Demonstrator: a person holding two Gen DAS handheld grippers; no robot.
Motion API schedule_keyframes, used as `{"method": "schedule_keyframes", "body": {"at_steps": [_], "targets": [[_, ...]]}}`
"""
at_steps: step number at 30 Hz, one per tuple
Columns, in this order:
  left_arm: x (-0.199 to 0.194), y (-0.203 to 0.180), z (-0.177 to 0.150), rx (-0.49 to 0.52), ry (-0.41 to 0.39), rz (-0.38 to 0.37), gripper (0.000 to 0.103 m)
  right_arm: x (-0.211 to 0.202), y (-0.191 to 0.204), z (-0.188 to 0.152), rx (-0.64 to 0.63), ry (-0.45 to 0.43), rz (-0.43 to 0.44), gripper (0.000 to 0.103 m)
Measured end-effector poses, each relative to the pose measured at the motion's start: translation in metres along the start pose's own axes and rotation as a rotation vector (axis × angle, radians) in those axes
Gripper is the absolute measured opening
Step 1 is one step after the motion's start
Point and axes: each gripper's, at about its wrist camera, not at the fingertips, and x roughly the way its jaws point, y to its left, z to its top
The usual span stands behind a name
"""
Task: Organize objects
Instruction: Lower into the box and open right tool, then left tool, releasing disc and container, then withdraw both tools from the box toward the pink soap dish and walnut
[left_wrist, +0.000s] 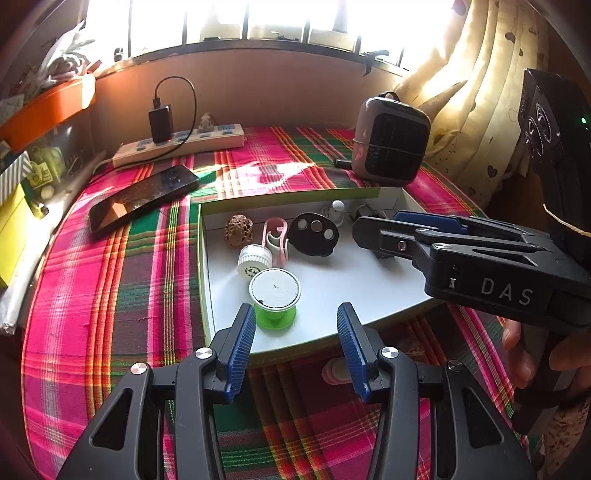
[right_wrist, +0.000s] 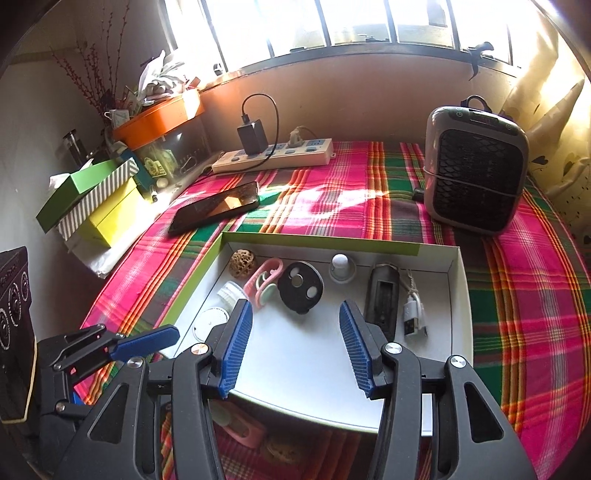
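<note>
A shallow white box with green rim (left_wrist: 205, 258) (right_wrist: 460, 295) lies on the plaid cloth. It holds a green spool with white top (left_wrist: 274, 301), a white cap (left_wrist: 253, 260), a brown walnut (left_wrist: 239, 230) (right_wrist: 242, 261), a pink clip (left_wrist: 275, 236) (right_wrist: 264, 280), a black disc (left_wrist: 313, 232) (right_wrist: 300, 286), a white knob (right_wrist: 341, 266), a black device (right_wrist: 382, 301) and a USB cable (right_wrist: 412, 314). My left gripper (left_wrist: 295, 347) is open and empty just before the spool. My right gripper (right_wrist: 295, 347) is open and empty over the box's near half; it shows at the right in the left wrist view (left_wrist: 373, 229).
A phone (left_wrist: 142, 197) (right_wrist: 214, 206), a power strip with charger (left_wrist: 177, 144) (right_wrist: 273, 155) and a small heater (left_wrist: 389, 147) (right_wrist: 474, 173) stand on the cloth beyond the box. Stacked boxes (right_wrist: 96, 206) sit at the left. A pink item (right_wrist: 238, 424) lies before the box.
</note>
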Motion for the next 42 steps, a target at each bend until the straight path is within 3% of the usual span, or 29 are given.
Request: {"method": "schedule_keyframes", "body": {"at_steps": [21,42], "targets": [[-0.019,-0.006,-0.028,0.029,-0.003,-0.043,0.045,-0.039,-0.001,-0.051,-0.045,-0.039,-0.070,0.050],[-0.008,-0.006,-0.038,0.035,0.043,-0.077,0.045,-0.015,0.009,-0.080,-0.105,0.080,-0.056,0.050]]}}
